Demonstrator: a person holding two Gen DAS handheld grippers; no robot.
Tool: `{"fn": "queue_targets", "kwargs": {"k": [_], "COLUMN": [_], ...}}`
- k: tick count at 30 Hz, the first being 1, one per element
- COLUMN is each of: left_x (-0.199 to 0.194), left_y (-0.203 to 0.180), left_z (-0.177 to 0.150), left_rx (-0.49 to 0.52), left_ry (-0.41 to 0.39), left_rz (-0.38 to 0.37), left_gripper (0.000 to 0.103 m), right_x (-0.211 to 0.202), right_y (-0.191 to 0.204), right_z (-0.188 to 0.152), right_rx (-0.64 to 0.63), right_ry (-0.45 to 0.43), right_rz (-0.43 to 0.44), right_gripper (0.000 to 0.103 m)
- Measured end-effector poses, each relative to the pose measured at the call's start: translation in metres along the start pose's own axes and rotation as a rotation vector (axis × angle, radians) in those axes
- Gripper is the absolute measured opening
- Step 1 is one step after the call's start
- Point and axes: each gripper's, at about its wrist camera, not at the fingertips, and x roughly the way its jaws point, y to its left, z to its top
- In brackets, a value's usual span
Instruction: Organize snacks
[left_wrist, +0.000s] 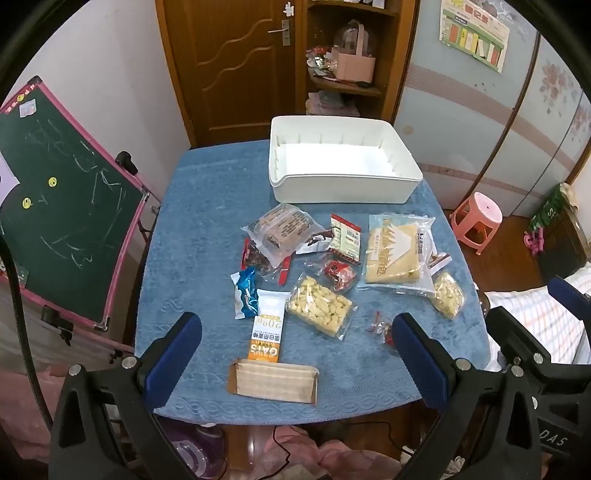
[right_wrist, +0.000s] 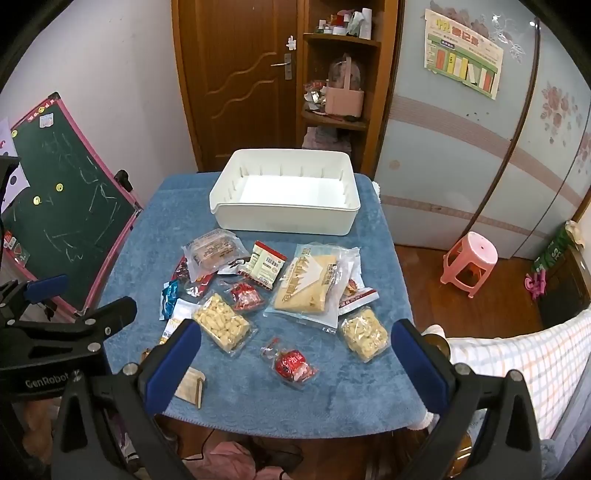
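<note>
An empty white bin stands at the far side of a blue-towelled table. Several snack packets lie in front of it: a brown cake pack, a large yellow bread pack, two puffed-snack bags, an orange oat bar, a blue candy, a red packet and a tan cardboard packet. My left gripper is open above the near edge, over the cardboard packet. My right gripper is open above the red packet.
A green chalkboard easel stands left of the table. A pink stool is on the floor to the right. A checked bedcover lies near right. A wooden door and shelf are behind.
</note>
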Motion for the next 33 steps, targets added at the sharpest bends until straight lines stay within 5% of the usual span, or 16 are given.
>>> {"fn": "queue_targets", "kwargs": {"k": [33], "left_x": [-0.004], "left_y": [0.005], "left_z": [-0.001], "left_rx": [0.011], "left_ry": [0.000], "left_rz": [0.007], "left_gripper": [0.102], "right_x": [-0.023], "right_y": [0.011], "right_z": [0.004], "right_rx": [-0.006], "right_ry": [-0.022], "right_rz": [0.002], "right_gripper": [0.103]}}
